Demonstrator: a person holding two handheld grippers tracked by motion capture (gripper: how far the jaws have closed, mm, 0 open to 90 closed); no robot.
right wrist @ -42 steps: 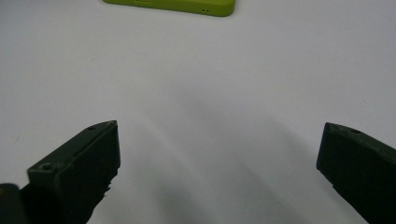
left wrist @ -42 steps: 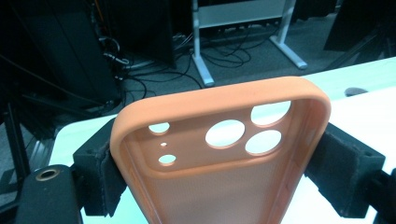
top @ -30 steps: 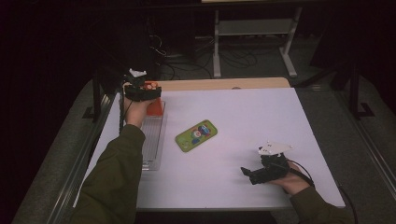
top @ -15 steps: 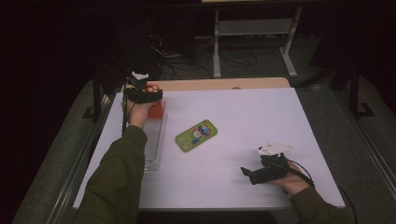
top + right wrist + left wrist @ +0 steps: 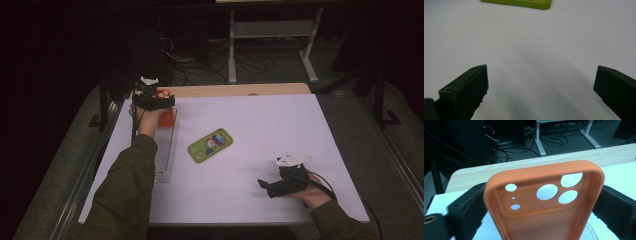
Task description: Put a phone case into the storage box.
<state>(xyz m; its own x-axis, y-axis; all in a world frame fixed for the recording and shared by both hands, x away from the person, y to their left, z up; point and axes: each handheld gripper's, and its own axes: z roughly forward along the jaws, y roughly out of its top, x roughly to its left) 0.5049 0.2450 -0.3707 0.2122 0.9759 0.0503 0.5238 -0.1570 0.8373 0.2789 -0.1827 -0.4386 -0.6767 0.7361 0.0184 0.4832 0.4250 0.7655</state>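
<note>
The left gripper (image 5: 159, 101), on an outstretched arm over the table's far left corner, has just been opening its jaws around the upright orange phone case (image 5: 544, 202); they flank it, contact unclear.

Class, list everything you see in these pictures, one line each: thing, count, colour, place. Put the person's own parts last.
table: one, white top, wooden strip along its far edge
orange phone case: one, orange, upright at the clear tray's far end
clear tray: one, see-through, left side of the table
green phone case: one, green with a cartoon print, flat at mid-table
shelf frame: one, white, on the floor beyond the table
left tool: one, black, jaws just been opening, orange phone case between them
right tool: one, black, open, low over the near right of the table
sleeves: two, olive
</note>
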